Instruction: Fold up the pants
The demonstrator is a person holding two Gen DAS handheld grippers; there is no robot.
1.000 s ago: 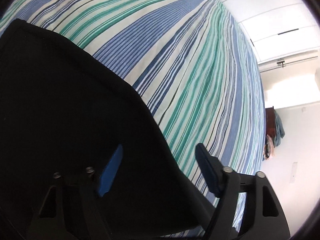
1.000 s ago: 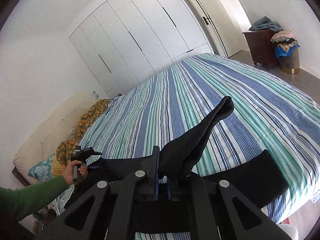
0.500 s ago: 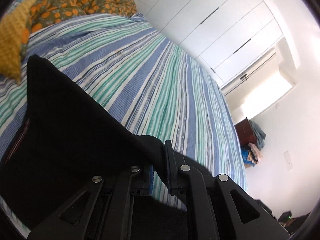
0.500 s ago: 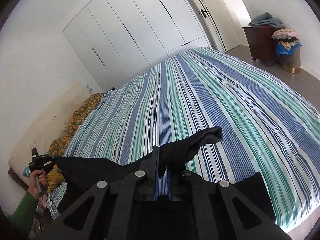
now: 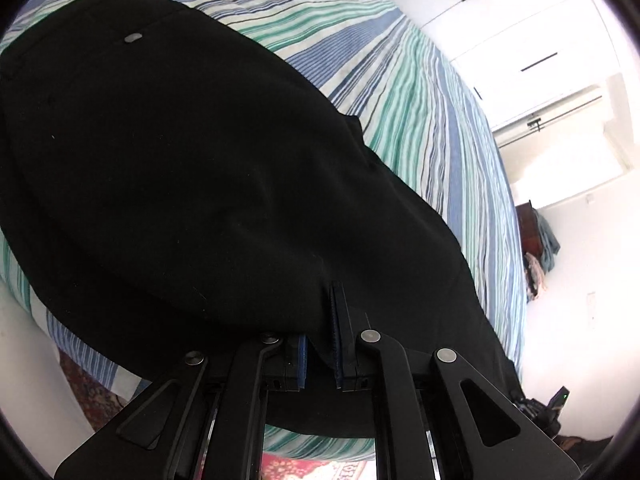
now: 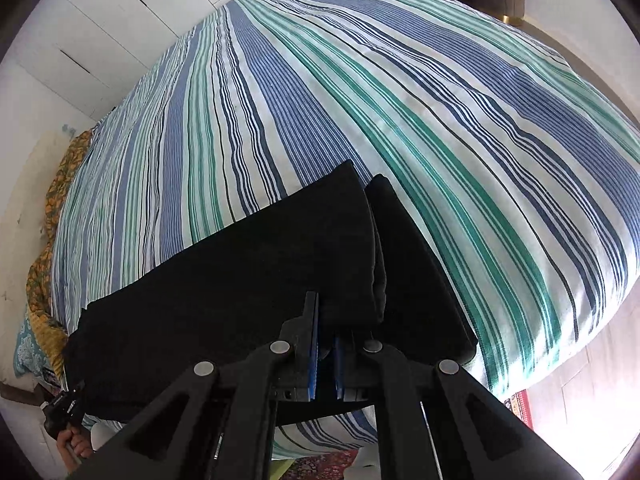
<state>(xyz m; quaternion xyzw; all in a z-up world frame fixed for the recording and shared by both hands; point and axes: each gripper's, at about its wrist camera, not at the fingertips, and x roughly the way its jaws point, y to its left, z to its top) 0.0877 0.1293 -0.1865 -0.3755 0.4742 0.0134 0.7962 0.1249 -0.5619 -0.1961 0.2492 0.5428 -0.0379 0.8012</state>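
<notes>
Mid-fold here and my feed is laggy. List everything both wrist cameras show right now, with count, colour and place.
Black fabric pants: one, black, lying along the near edge of the bed, one leg laid over the other.
Striped blue, green and white bedspread: one, covering the bed under the pants.
Orange patterned blanket: one, orange-yellow, bunched at the far left end of the bed.
White wardrobe doors: several, white, along the wall behind the bed.
Dark wooden dresser: one, brown, by the far wall, clothes piled on it.
Left tongs: one, black with blue pads, shut on the pants.
Right tongs: one, black with blue pads, shut on the pants.
</notes>
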